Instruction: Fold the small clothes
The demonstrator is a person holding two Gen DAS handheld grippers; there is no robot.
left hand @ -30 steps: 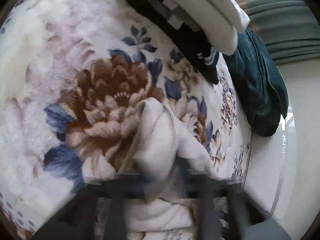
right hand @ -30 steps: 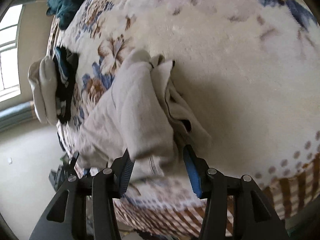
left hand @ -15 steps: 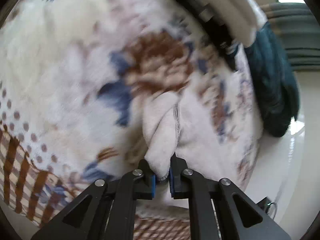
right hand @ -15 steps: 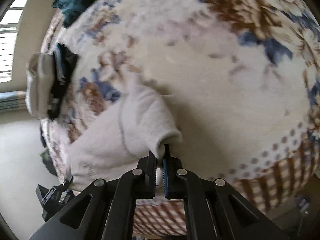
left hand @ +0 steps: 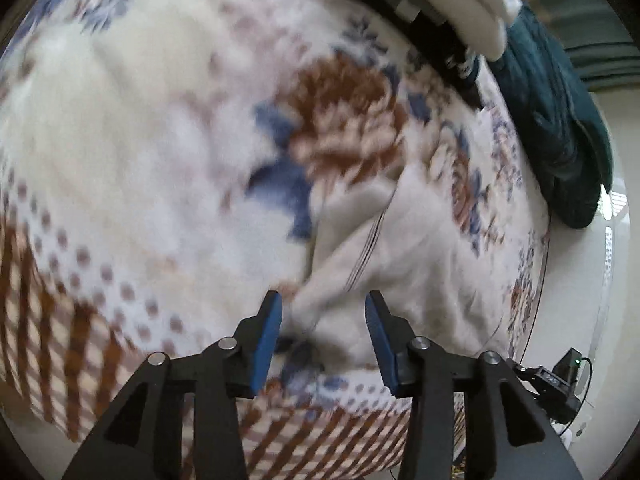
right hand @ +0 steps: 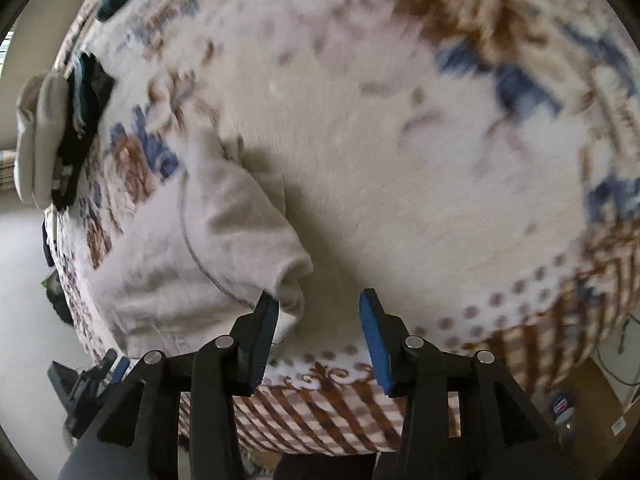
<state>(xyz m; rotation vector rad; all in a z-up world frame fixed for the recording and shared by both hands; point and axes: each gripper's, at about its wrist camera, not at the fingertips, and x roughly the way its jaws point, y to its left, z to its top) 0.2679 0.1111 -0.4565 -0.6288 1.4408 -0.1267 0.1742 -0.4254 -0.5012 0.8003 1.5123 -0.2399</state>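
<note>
The cream garment [right hand: 224,248] lies folded near my edge of the floral blanket [right hand: 400,168]. My left gripper [left hand: 323,320] and right gripper [right hand: 318,316] are both opening, pads clear of its corners. Folded clothes [right hand: 44,140] are stacked at the far left.

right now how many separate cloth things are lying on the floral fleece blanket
4 show: a cream knit garment by both grippers, a folded white piece stacked on a black folded piece at the far edge, and a dark teal garment beyond them. More may be hidden out of view.

Bare blanket [right hand: 400,160] (folded stack [right hand: 44,140] leftward)
</note>
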